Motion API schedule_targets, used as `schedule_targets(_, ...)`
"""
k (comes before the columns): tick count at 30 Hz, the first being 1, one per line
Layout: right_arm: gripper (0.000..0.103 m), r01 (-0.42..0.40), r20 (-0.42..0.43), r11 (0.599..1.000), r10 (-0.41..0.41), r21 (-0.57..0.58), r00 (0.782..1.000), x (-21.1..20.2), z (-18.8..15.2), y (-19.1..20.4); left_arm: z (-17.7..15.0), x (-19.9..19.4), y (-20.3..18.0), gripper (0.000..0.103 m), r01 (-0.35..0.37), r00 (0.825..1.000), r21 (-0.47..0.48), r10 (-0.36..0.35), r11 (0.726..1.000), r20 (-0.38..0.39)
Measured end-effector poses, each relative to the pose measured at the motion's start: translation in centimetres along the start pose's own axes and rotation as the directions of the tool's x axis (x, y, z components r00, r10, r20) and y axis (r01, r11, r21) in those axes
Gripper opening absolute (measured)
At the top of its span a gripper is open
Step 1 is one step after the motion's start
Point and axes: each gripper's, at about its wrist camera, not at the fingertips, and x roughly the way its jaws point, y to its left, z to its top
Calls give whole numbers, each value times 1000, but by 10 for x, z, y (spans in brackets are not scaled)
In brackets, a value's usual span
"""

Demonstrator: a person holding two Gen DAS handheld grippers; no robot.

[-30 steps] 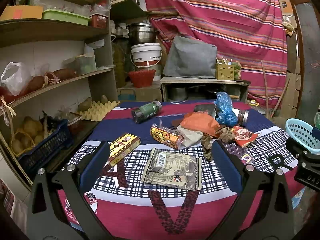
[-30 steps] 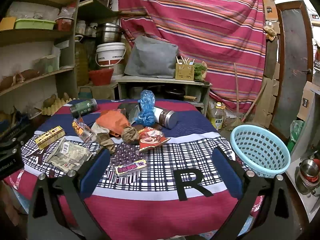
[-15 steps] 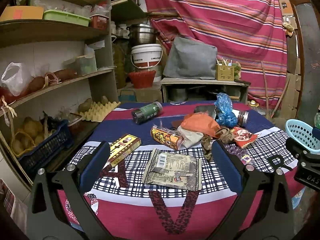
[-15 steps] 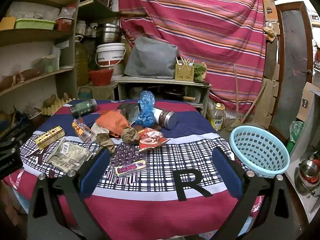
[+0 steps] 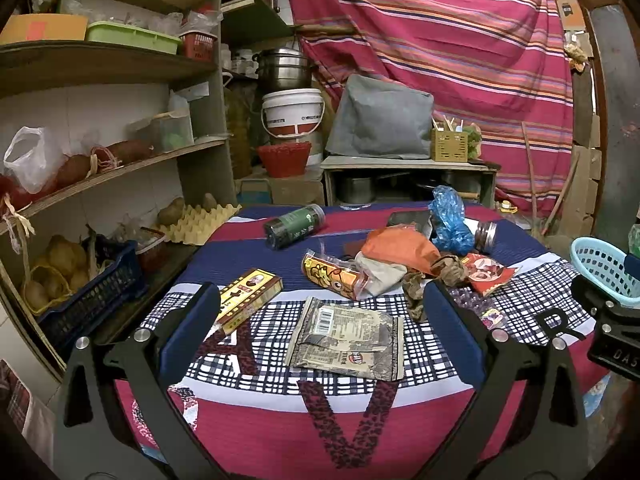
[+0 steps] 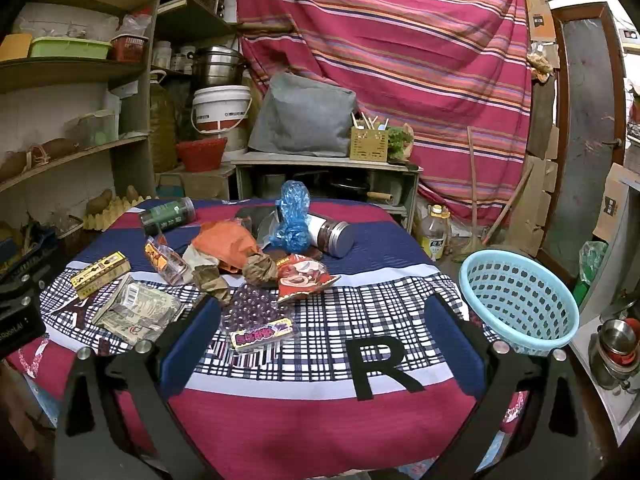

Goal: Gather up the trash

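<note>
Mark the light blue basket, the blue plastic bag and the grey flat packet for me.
light blue basket [image 6: 520,304], right wrist view, on its perforated inner wall.
blue plastic bag [image 6: 294,216], right wrist view, on its crumpled middle.
grey flat packet [image 5: 348,338], left wrist view, on its printed face.

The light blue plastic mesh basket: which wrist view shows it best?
The right wrist view: the light blue plastic mesh basket appears whole, rim and perforated inside, off the table's right edge. The left wrist view catches only part of it at the frame's right edge, cut off by the other gripper.
</note>
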Motion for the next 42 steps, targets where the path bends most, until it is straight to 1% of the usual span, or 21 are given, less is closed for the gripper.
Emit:
schedule_targets(32, 99, -2, 0, 1000, 2, 0, 1000, 0, 0, -1, 1, -1, 0, 98, -1, 1000, -1, 1, 1000, 3)
schedule_targets(36, 99, -4, 1, 1000, 4, 2, 1000, -1, 2, -4, 6, -1, -1, 98, -7, 1000, 2, 7, 1000, 0)
schedule_targets(42, 99, -2, 8, 1000, 2, -8, 1000, -1, 4, -7, 2, 2, 4, 98, -32, 999, 7, 32, 999, 12)
